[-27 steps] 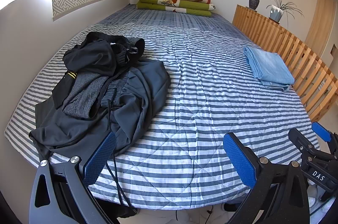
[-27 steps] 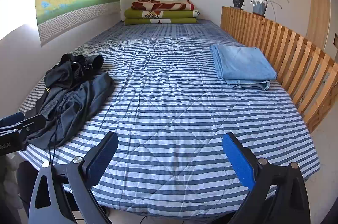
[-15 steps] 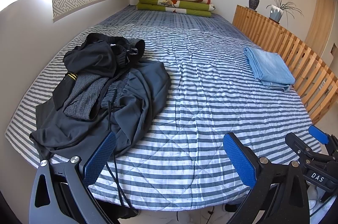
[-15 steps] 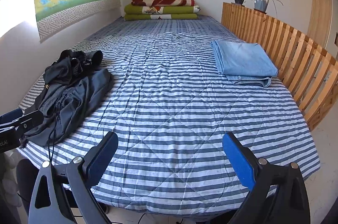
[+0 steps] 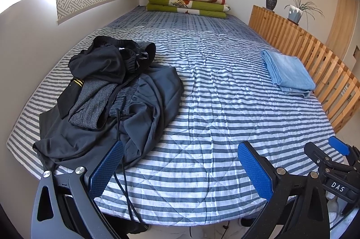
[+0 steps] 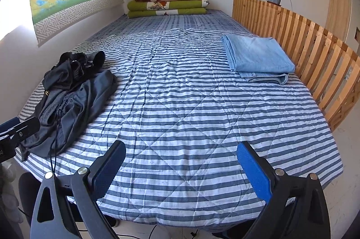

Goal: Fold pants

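Now, your left gripper (image 5: 180, 168) hangs over the near edge of the bed (image 5: 225, 126) with its jaws spread wide and nothing between the blue pads. Your right gripper (image 6: 181, 168) is in the same condition, wide and empty, over the bare striped cover at the middle of the near edge.

From the left gripper the pile of dark pants (image 5: 117, 103) lies ahead and to the left, and its near hem comes almost up to the left finger. A black drawstring (image 5: 122, 149) runs from the pile down past that finger and over the bed edge. From the right gripper the same pile is far to the left, well apart from both pads. So the left hand is clearly the nearer one, and I judge it should reach first.

The pile is crumpled, with more than one garment in it, I think, so the long axis is not sure; it seems to run from the near left corner away along the wall side. The folded light blue pants (image 6: 256, 58) rest far right, beside the wooden slat rail (image 6: 315, 54).
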Tool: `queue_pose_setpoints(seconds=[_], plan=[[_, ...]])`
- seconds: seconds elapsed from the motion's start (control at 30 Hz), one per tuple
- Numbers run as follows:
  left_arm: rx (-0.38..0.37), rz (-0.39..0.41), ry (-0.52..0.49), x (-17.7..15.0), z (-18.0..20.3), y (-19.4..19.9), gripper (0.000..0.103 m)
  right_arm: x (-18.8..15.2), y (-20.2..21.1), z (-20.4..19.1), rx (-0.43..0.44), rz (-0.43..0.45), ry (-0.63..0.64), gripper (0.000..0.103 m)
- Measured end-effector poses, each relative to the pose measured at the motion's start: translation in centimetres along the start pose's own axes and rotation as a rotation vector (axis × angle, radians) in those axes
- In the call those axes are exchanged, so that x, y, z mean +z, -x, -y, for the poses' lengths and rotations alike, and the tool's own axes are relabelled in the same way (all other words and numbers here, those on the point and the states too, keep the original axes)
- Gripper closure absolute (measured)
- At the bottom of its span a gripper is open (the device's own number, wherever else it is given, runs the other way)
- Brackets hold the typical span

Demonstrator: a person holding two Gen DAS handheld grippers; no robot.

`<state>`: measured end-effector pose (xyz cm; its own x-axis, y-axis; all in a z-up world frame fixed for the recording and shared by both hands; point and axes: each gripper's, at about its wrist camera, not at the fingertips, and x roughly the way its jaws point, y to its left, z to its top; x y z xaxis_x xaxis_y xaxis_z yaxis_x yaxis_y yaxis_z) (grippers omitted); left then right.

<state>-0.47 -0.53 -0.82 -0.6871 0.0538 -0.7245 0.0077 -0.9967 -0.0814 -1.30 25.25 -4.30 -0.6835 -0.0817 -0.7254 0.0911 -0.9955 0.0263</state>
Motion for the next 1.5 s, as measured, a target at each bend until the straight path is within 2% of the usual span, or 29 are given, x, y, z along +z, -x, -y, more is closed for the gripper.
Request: queue_pose_setpoints(seconds=[1.0,1.33,1.5], plan=[[-0.004,-0.015,-0.002,0.3,-0.3,-1.4,0.001,0.3,-0.3,-0.6,0.023,-0.002,0.004,0.005],[0.013,-0.016,0.012,1.3,-2.0,-2.8,0.001,0.8,-1.1,-1.0,0.03,-0.01,0.009,0.005],[0.036,-0.015,0.052,2.7,-4.7,-4.3,0.001,1.3,-1.8,-1.5,0.034,-0.02,0.014,0.005]])
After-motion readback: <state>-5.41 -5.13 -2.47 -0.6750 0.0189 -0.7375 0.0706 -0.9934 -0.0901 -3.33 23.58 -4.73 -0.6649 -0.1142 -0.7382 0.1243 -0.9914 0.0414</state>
